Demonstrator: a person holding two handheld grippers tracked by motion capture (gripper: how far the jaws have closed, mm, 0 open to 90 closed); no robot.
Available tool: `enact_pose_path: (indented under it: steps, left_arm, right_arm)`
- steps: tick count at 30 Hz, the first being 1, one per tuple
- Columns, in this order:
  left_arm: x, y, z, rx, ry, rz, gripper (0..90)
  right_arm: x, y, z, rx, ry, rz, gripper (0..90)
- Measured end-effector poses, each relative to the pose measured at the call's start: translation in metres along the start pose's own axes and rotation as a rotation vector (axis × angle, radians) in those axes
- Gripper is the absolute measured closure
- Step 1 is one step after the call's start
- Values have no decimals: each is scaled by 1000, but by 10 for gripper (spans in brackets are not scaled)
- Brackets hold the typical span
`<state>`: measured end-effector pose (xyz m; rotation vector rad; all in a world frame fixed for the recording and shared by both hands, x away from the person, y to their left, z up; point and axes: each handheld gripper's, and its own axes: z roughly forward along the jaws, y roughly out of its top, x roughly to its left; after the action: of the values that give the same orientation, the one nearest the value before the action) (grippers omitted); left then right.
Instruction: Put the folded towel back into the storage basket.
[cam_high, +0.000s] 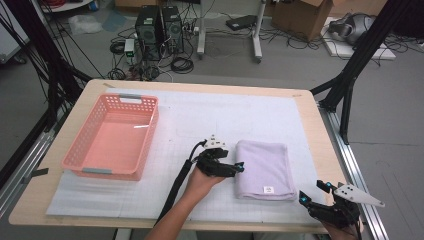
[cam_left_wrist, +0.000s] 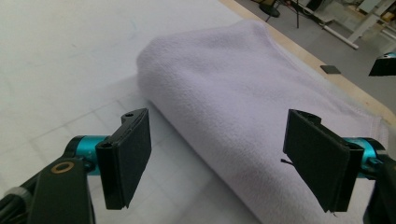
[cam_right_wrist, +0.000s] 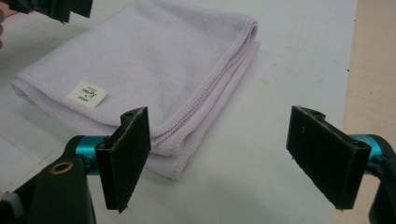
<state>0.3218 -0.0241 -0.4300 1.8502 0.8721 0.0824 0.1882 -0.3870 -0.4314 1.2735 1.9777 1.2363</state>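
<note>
A folded lavender towel (cam_high: 264, 169) with a small white label (cam_high: 268, 189) lies on the white mat, right of centre. My left gripper (cam_high: 239, 166) is open at the towel's left folded edge; in the left gripper view the towel (cam_left_wrist: 233, 102) runs between and beyond its two pads (cam_left_wrist: 128, 156), with nothing pinched. My right gripper (cam_high: 311, 191) is open near the table's front right corner, just off the towel's near right corner. In the right gripper view the towel (cam_right_wrist: 149, 60) and its label (cam_right_wrist: 87, 94) lie ahead to the left, its hemmed corner near the left pad (cam_right_wrist: 128, 154).
A pink plastic basket (cam_high: 112, 137) stands on the left of the mat, with nothing in it. The wooden table edge (cam_high: 327, 150) runs close on the right. Computers, cables and boxes sit on the floor beyond the table.
</note>
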Motion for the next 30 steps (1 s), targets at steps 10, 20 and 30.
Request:
enact_pose_path:
  steps: [10, 20, 30]
  left_arm:
    - [-5, -3, 33, 115, 22, -69, 254]
    - [-11, -7, 38, 162, -17, -69, 491]
    - [-9, -8, 32, 131, -61, -54, 708]
  right_arm:
    - [1, 1, 0, -3, 15, 5, 207]
    - [3, 1, 1, 0, 27, 8, 207]
    - [3, 1, 1, 1, 28, 13, 207]
